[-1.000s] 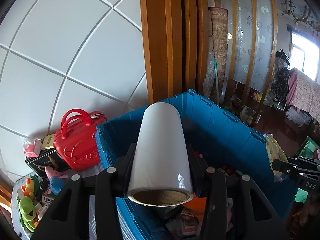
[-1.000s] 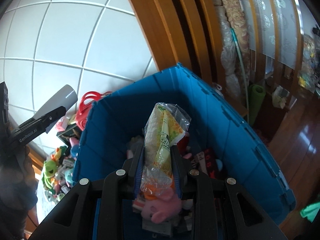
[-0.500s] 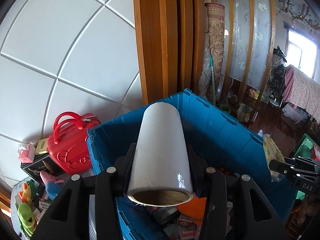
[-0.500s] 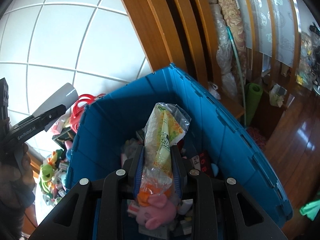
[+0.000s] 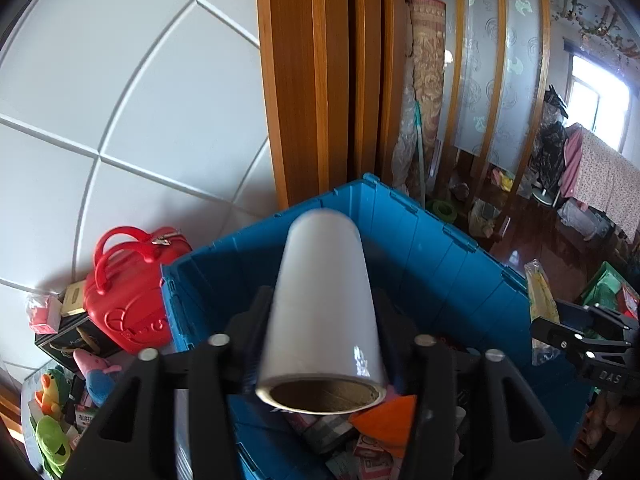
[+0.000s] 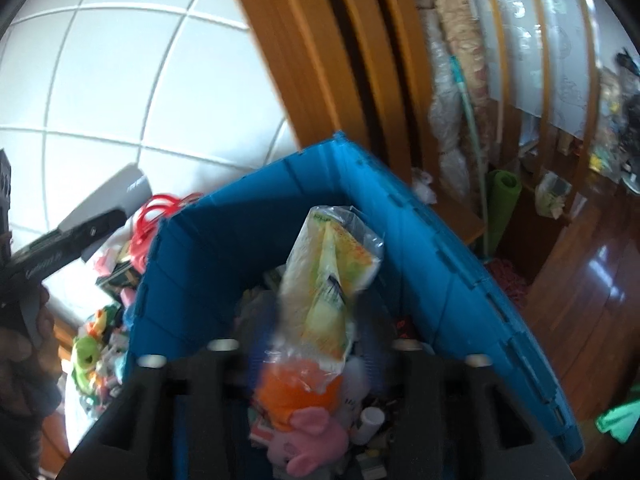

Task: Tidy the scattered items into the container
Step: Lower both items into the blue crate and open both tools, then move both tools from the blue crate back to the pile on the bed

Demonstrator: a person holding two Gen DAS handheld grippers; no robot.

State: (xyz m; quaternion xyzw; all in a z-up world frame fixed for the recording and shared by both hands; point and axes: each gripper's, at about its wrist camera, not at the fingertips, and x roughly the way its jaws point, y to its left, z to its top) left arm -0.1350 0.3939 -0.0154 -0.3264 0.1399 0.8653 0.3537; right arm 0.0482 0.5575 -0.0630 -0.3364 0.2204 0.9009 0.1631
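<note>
A blue crate (image 5: 440, 236) (image 6: 440, 248) with several toys and boxes inside sits below both grippers. In the left wrist view a white roll (image 5: 324, 300) on a cardboard core lies between the fingers of my left gripper (image 5: 322, 294). Its jaws are opening and a thin gap shows on each side of the roll. In the right wrist view a clear packet with yellow-green contents (image 6: 328, 272) stands between the blurred fingers of my right gripper (image 6: 316, 320), whose jaws are also opening, clear of the packet. Each gripper shows at the edge of the other's view.
A red toy case (image 5: 128, 292) and a heap of small toys (image 5: 52, 420) lie left of the crate against a white tiled wall. A wooden door frame (image 5: 312, 80) rises behind it. A rolled carpet and clutter on the dark wood floor stand to the right.
Both grippers have moved further over the crate. The fingers of both have spread apart, so the roll and the packet are no longer pinched and look blurred.
</note>
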